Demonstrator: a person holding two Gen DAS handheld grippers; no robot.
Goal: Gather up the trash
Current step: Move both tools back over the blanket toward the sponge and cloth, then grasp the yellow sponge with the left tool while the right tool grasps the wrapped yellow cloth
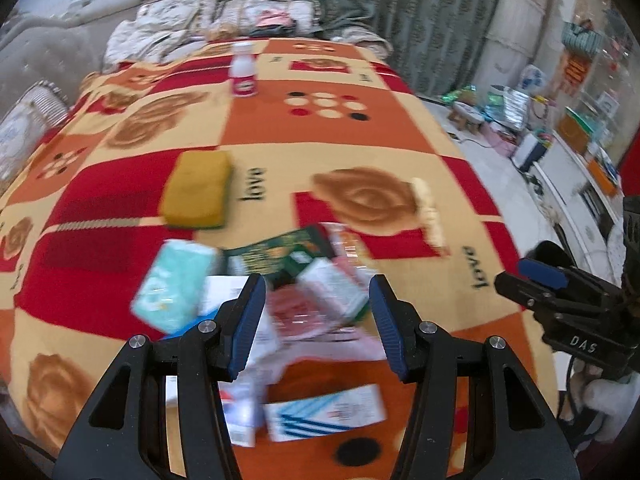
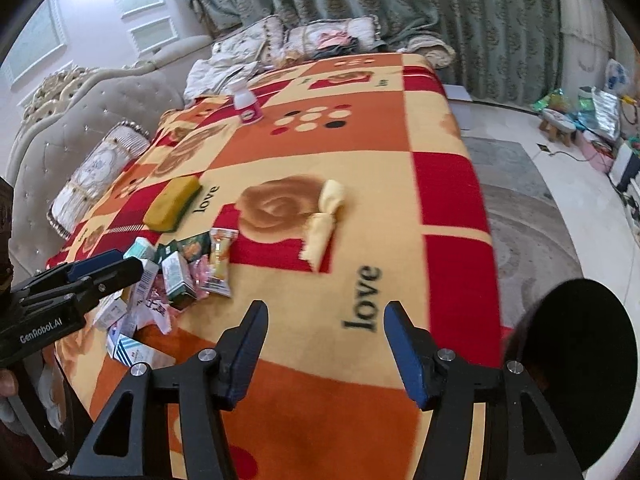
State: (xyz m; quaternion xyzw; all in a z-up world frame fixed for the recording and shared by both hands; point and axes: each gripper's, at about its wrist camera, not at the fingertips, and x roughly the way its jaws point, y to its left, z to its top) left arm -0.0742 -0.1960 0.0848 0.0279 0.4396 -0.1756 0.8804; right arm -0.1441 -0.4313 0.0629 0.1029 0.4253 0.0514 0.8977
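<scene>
A heap of trash (image 1: pixel 316 292), made of small cartons and snack wrappers, lies on the patterned blanket (image 1: pixel 304 132) near its front edge. My left gripper (image 1: pixel 317 284) hovers over the heap, open, with its pads pressing on nothing. In the right wrist view the same heap (image 2: pixel 180 280) lies at the left, and the left gripper (image 2: pixel 108 268) hangs over it. My right gripper (image 2: pixel 326 308) stands open above bare blanket (image 2: pixel 360 128), to the right of the heap. A yellow sponge (image 1: pixel 198 188), a twisted yellow cloth (image 2: pixel 324 220) and a white bottle (image 1: pixel 243 72) lie farther back.
Pillows (image 2: pixel 100 176) and a padded headboard (image 2: pixel 96 96) line the left side, and green curtains (image 2: pixel 400 4) hang behind. A dark round object (image 2: pixel 576 360) sits at the right edge by the right gripper. Clutter (image 1: pixel 512 116) covers the floor to the right of the bed.
</scene>
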